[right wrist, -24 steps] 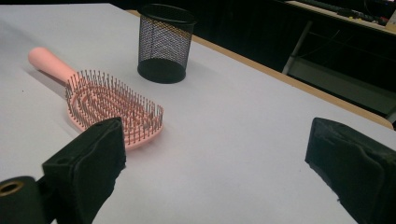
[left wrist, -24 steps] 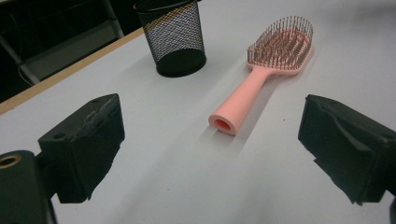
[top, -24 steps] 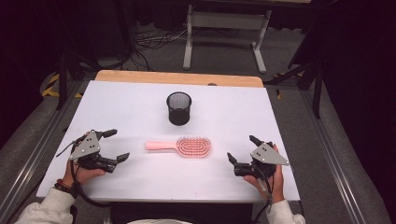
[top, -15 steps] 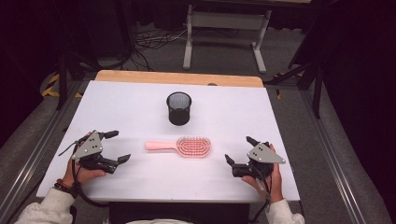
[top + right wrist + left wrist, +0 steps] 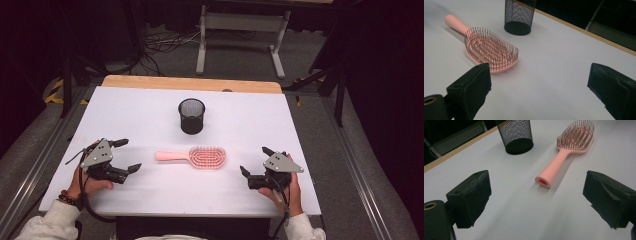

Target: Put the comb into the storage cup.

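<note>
1. The left gripper (image 5: 123, 155) sits at the lower left of the high view, in a hand resting on the bench (image 5: 320, 125). Its jaws stand wide apart with nothing between them, pointing toward the middle of the frame.
2. In the left gripper view the two black jaws rise from the lower corners, and between them, farther up the frame, lies the brush (image 5: 566, 155), its hollow handle end facing the camera and its bristled head at the upper right. The jaws are apart from it.
3. The right gripper (image 5: 256, 163) is at the lower right of the high view, also hand-held and low over the bench, jaws spread wide and empty, pointing left toward the brush head.
4. In the right gripper view the brush (image 5: 487, 48) lies in the upper left, bristles up, head nearest the left jaw but not touching it, handle running off toward the upper left corner.
5. In the high view the pink brush (image 5: 195, 156) lies flat in the middle of the frame between the two grippers, handle to the left, head to the right.
6. Just above the brush in that view a black mesh cup (image 5: 192, 115) stands upright, near it but not touching.
7. The white bench top ends in a wooden strip (image 5: 190, 83) along its upper edge.
</note>
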Demonstrator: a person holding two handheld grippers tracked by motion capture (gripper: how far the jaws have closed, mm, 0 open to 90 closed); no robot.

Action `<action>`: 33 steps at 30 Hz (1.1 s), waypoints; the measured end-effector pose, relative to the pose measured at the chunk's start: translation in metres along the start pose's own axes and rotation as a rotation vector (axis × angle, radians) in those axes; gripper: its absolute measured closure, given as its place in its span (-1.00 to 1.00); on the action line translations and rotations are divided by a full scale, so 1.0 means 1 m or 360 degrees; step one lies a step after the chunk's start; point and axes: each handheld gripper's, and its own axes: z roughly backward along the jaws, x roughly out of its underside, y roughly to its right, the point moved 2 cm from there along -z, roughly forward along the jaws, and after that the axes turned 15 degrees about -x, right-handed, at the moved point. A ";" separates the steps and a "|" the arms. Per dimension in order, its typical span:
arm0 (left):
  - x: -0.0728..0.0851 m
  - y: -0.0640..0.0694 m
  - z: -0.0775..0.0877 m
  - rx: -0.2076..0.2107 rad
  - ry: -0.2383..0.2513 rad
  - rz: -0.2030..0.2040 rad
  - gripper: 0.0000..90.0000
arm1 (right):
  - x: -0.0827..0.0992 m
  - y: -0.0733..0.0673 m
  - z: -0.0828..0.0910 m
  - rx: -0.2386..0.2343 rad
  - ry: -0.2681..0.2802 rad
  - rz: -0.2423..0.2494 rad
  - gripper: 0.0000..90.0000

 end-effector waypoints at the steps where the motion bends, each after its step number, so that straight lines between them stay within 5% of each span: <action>1: -0.001 0.000 -0.001 0.0003 0.0000 -0.0005 -0.80 | 0.000 0.000 0.000 -0.0003 -0.0002 0.0000 -0.87; 7: -0.010 0.000 -0.009 -0.0012 -0.0021 -0.0058 -0.79 | 0.001 0.001 -0.002 -0.0010 -0.0016 -0.0015 -0.88; 12: -0.018 -0.001 -0.017 0.0042 -0.0034 -0.0025 -0.79 | 0.002 0.003 -0.003 -0.0018 -0.0036 -0.0033 -0.88; 18: -0.024 -0.006 -0.025 0.0030 -0.0082 0.0016 -0.77 | 0.004 0.004 -0.005 -0.0038 -0.0051 -0.0066 -0.88; 27: -0.038 -0.003 -0.044 0.0086 -0.0117 -0.0098 -0.75 | 0.004 0.006 -0.005 -0.0072 -0.0074 -0.0052 -0.88; 33: -0.045 -0.003 -0.060 0.0138 -0.0129 -0.0107 -0.77 | 0.005 0.008 -0.006 -0.0119 -0.0069 -0.0077 -0.88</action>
